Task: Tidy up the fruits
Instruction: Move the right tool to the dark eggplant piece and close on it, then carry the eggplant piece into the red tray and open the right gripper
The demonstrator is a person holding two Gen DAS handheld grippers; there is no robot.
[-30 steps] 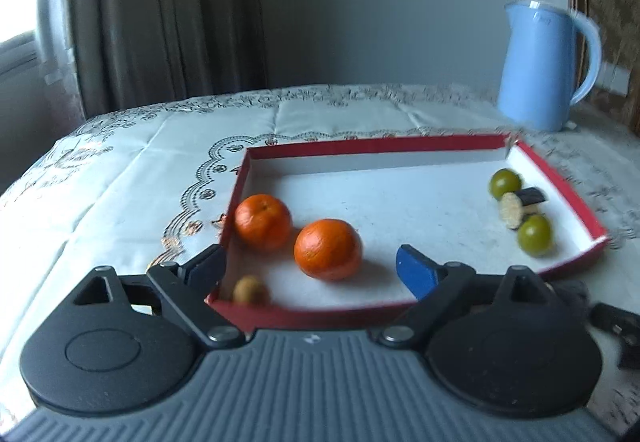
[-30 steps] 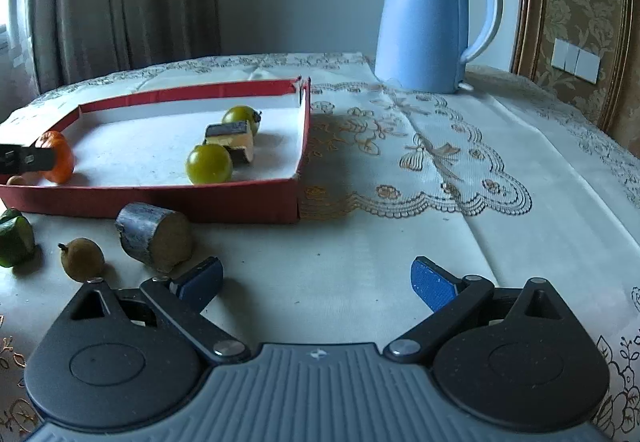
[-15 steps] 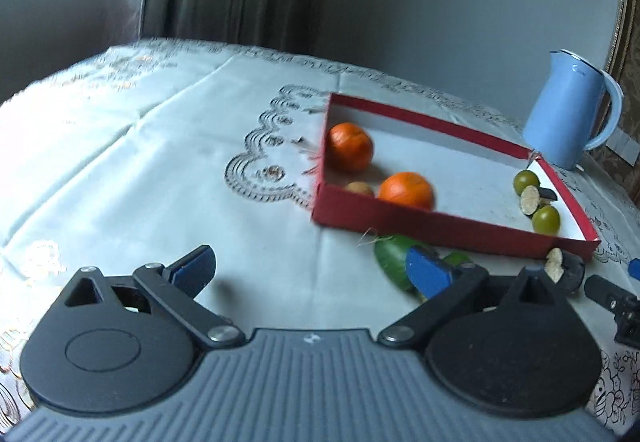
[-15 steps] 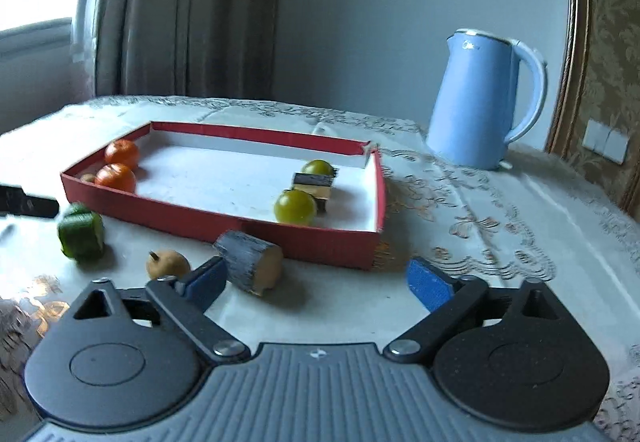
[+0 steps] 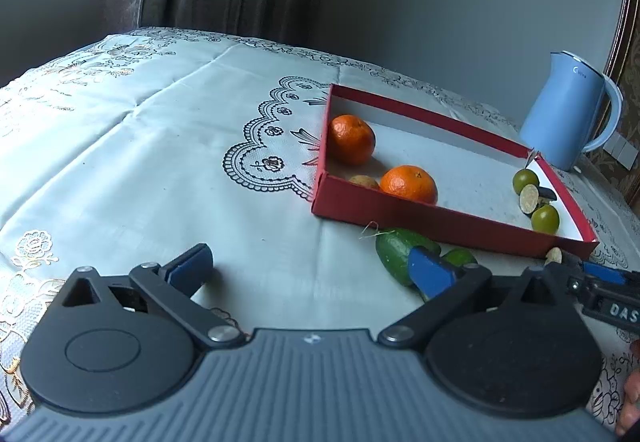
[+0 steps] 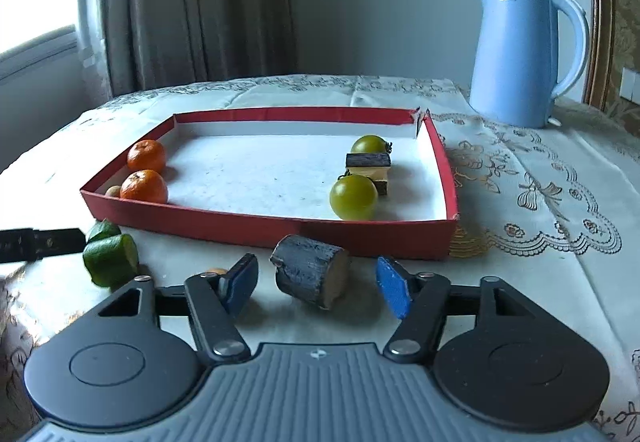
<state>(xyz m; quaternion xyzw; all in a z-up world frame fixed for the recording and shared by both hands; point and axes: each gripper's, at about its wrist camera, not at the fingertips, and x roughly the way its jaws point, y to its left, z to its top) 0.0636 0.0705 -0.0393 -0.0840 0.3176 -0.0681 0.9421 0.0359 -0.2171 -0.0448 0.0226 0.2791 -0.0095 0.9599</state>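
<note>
Left wrist view. The left gripper (image 5: 308,266) stands wide apart over the worktop (image 5: 140,162), nothing between its pads; its jaws have just been opening. Landmark: the red tray (image 5: 440,220). Inside it, two oranges (image 5: 351,139) lie by the near-left corner, with a small tan fruit (image 5: 364,181) half hidden behind the front wall. Two green round fruits (image 5: 545,219) and a cut dark-skinned piece (image 5: 530,198) lie at the tray's right end. Outside the front wall, a green fruit (image 5: 396,252) is partly covered by the right-hand finger (image 5: 430,274). The right gripper's tip enters at the frame's right edge, cut off. Left of the tray the cloth is open.

Right wrist view. The right gripper (image 6: 316,282) has just been closing; its pads bracket a dark cylindrical piece (image 6: 310,270) lying on its side just outside the tray's front wall (image 6: 280,228), with gaps visible on both sides. A small brownish fruit (image 6: 218,271) is mostly hidden behind the left-hand finger (image 6: 240,282). A cut green fruit (image 6: 110,258) lies left of it. A blue kettle (image 6: 516,58) stands beyond the tray's far-right corner.
</note>
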